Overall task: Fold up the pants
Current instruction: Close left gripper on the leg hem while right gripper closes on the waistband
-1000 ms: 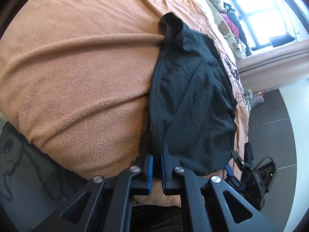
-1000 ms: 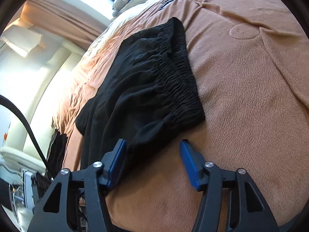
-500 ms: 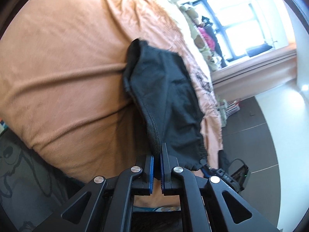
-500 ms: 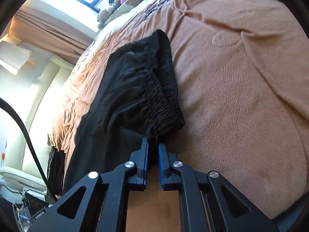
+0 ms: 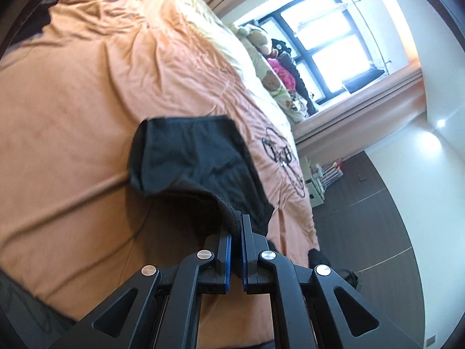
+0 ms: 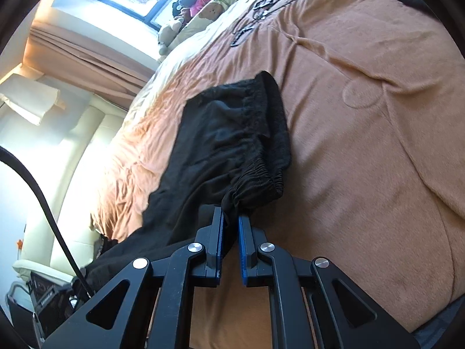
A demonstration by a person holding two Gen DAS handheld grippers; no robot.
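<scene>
**Both claws pinch the pants and lift the near edge off the bed**

The left gripper (image 5: pixel 236 226) has its jaws nearly together, clamped on a hem edge of the black pants (image 5: pixel 197 157). The cloth rises from the orange blanket (image 5: pixel 72 93) to the jaws in a slack curve, and the far part lies flat on the bed. A second ago this edge lay low on the blanket; now it is raised, with shadow under it and more of the window (image 5: pixel 325 37) in view.

The pants look light, soft and limp. They will sag and drape wherever unsupported, and thin cloth may slip from narrow pads. The thick parts, the hem and the gathered waistband (image 6: pixel 261 180), seem the safest places to take hold, one at each end, so the fold comes over evenly.

The right gripper (image 6: pixel 231 226) is likewise closed on the pants, pinching the corner just beside the waistband. A second ago its jaws stood wide on either side of that corner; they have since closed on it, and the bunched corner is now lifted a little off the blanket, while the leg trails away to the left toward the bed's edge.
</scene>
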